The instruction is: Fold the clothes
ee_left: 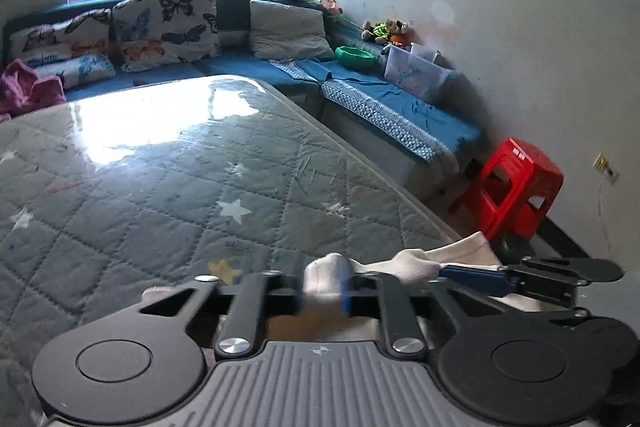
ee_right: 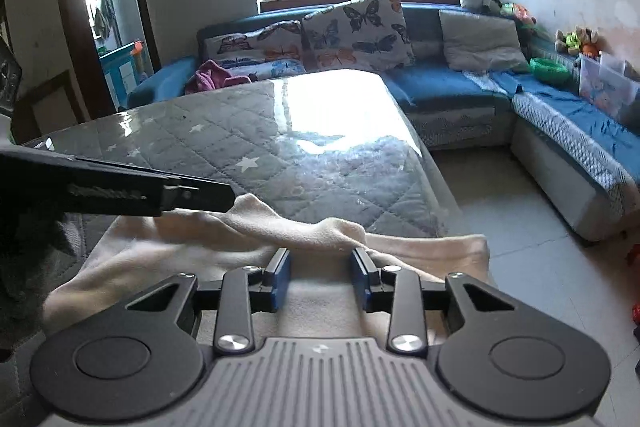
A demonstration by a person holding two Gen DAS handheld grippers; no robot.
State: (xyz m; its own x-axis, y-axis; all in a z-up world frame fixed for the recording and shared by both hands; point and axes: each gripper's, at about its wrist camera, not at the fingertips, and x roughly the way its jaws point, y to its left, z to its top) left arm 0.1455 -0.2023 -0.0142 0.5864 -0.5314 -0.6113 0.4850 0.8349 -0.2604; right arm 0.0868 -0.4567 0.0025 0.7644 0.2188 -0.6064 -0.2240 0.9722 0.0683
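Cream fleece garment (ee_right: 248, 247), bunched low in frame, partly folded: left gripper (ee_left: 326, 287) pinches it, right gripper (ee_right: 320, 279) gapes.

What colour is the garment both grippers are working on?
Cream-white fleecy garment, clearest in the right wrist view.
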